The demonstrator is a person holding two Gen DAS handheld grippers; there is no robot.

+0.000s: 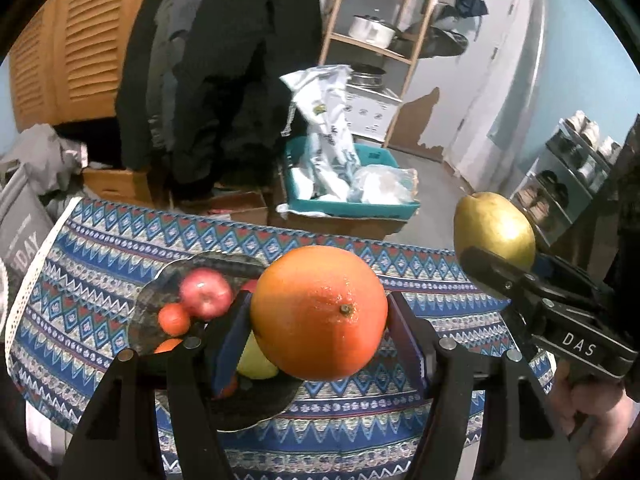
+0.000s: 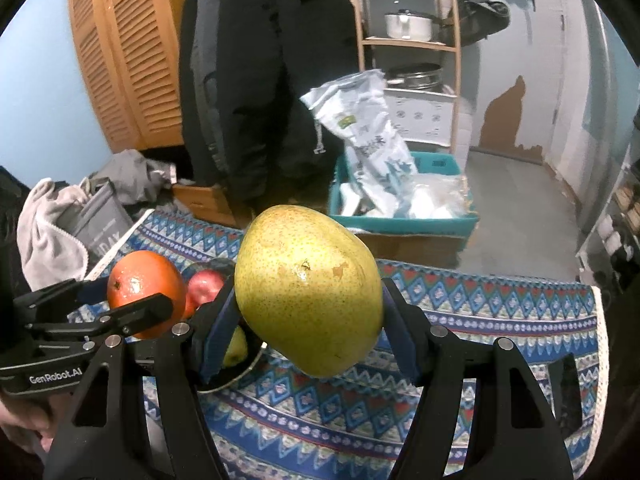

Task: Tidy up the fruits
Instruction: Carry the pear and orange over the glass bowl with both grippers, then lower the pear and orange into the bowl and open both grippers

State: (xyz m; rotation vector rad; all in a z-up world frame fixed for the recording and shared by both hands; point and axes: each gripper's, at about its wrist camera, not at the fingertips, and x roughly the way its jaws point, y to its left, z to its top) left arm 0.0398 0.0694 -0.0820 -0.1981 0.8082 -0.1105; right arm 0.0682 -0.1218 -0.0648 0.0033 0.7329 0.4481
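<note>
Orange (image 1: pixel 320 312) fills your left wrist view, pinched btwn the left gripper (image 1: pixel 320 320) pads, held in the air above the near right edge of the plate (image 1: pixel 160 300). Your right gripper (image 2: pixel 308 312) is clamped on the pear (image 2: pixel 308 288), also aloft, right of the plate over the cloth (image 2: pixel 480 320). Plate sits on the left part of the cloth w/ an apple (image 1: pixel 206 294), two small oranges and a yellow-green fruit already on it. Looks like you're mid-carry, both fruits headed for the plate. Next: lower the orange into a free spot, ease the pads apart, then bring the pear in w/o knocking the pile.
</note>
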